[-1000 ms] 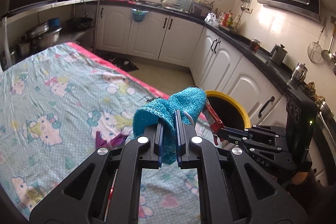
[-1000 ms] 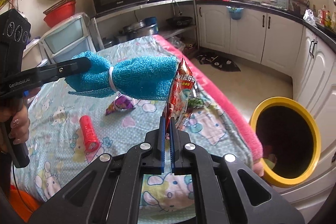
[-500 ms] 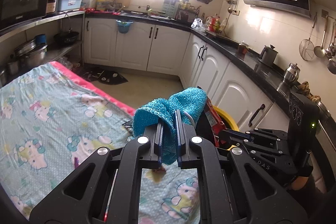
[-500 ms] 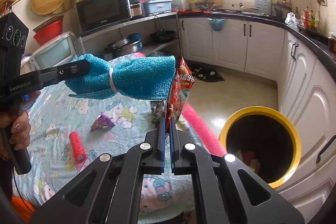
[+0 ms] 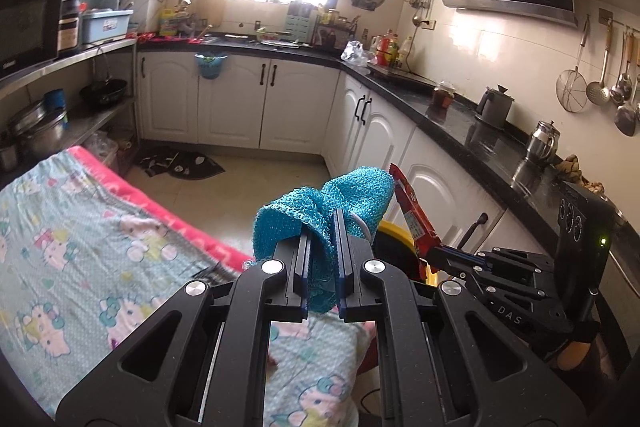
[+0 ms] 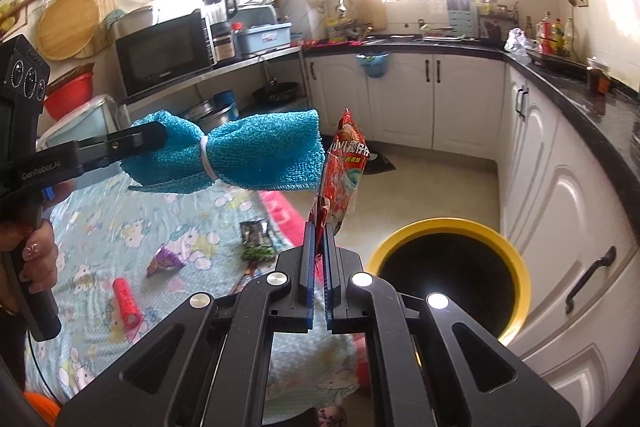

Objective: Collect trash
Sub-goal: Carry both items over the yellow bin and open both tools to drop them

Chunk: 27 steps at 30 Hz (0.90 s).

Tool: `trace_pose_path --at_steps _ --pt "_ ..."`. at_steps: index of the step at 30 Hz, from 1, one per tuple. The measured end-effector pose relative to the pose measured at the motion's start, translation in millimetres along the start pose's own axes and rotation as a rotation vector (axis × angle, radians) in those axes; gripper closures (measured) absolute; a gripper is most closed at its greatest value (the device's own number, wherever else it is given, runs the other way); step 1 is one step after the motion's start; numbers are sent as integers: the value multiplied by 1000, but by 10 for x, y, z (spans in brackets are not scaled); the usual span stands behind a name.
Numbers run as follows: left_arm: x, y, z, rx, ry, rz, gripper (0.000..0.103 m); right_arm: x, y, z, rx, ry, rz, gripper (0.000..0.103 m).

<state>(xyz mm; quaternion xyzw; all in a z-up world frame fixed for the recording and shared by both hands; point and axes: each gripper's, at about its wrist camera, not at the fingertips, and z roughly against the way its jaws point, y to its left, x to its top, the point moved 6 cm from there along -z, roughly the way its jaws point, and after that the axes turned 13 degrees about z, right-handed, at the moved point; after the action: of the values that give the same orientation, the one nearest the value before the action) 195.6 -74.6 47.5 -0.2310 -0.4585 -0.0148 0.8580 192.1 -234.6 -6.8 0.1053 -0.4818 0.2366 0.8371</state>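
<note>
My left gripper (image 5: pixel 322 227) is shut on a turquoise cloth (image 5: pixel 328 207) tied with a white band; it also shows in the right wrist view (image 6: pixel 240 155), held in the air over the table's right edge. My right gripper (image 6: pixel 318 239) is shut on a red snack wrapper (image 6: pixel 344 167), upright beside the cloth; the wrapper also shows in the left wrist view (image 5: pixel 412 215). A yellow-rimmed black trash bin (image 6: pixel 452 227) stands on the floor below and right of both grippers.
The table with a cartoon-print cloth (image 6: pixel 120 211) bears a purple wrapper (image 6: pixel 164 261), a red tube (image 6: pixel 126 301) and a dark green wrapper (image 6: pixel 256 241). White cabinets (image 6: pixel 560 195) and a black counter run along the right. Open floor (image 5: pixel 256 187) lies beyond the bin.
Both grippers have moved right, off the table toward the bin, keeping hold of the cloth and the wrapper. The bin's mouth now shows more fully in the right wrist view.
</note>
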Motion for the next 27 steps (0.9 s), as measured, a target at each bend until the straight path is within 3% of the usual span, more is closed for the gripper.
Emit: trace_pose_path --at_steps 13,27 --pt "-34 -418 -492 -35 53 -56 98 -166 -560 88 -113 4 -83 99" --pt "-159 -618 -993 -64 119 -76 98 -396 -988 75 -193 35 -152 99"
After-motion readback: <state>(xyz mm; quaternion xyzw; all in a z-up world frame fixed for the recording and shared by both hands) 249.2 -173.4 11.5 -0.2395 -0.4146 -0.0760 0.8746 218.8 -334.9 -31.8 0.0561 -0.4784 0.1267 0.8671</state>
